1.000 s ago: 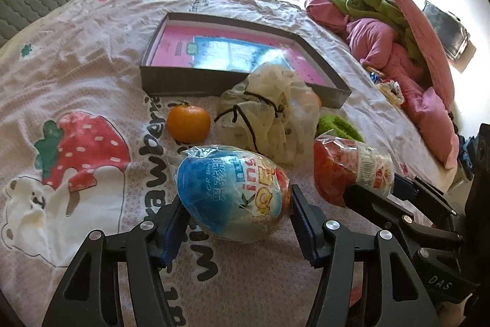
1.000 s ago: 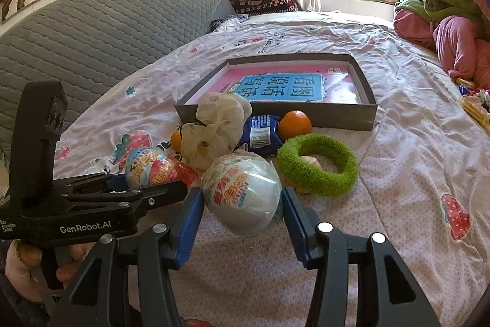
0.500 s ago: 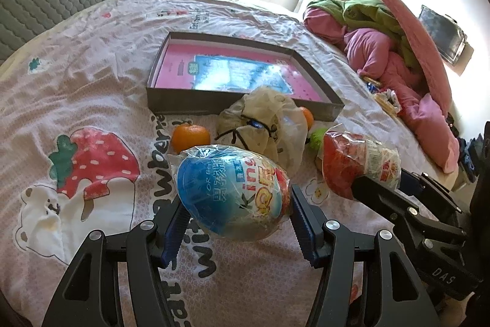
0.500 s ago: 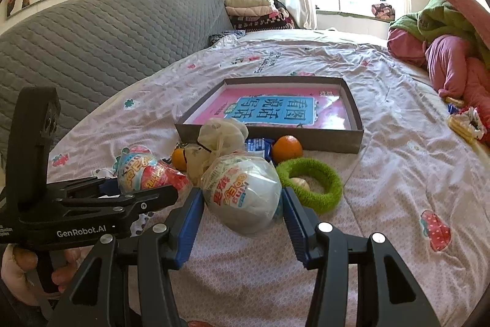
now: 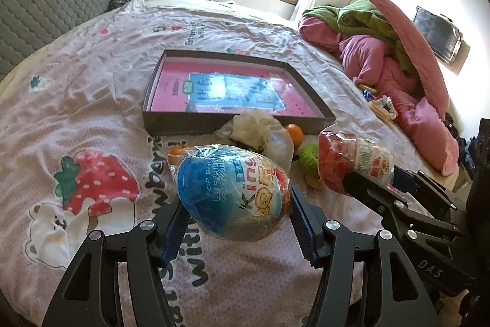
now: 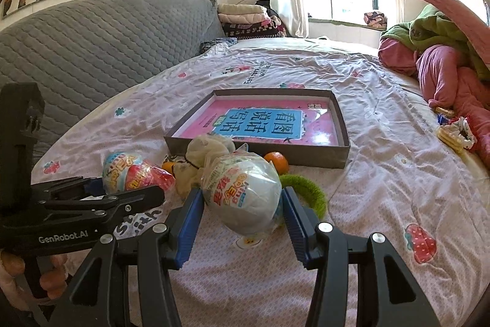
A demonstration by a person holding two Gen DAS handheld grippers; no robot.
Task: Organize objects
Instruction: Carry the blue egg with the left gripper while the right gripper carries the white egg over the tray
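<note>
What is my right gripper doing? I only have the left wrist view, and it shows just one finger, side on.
Observer: The right gripper has both pads pressed on a white egg.
Operator: And the green bit behind that egg?
Observer: It is a fuzzy green ring lying on the bed in front of the box, part hidden by the egg.
Operator: My left gripper has the blue egg. What is behind its camera?
Observer: A hand, its fingers wrapped round the handle.
</note>
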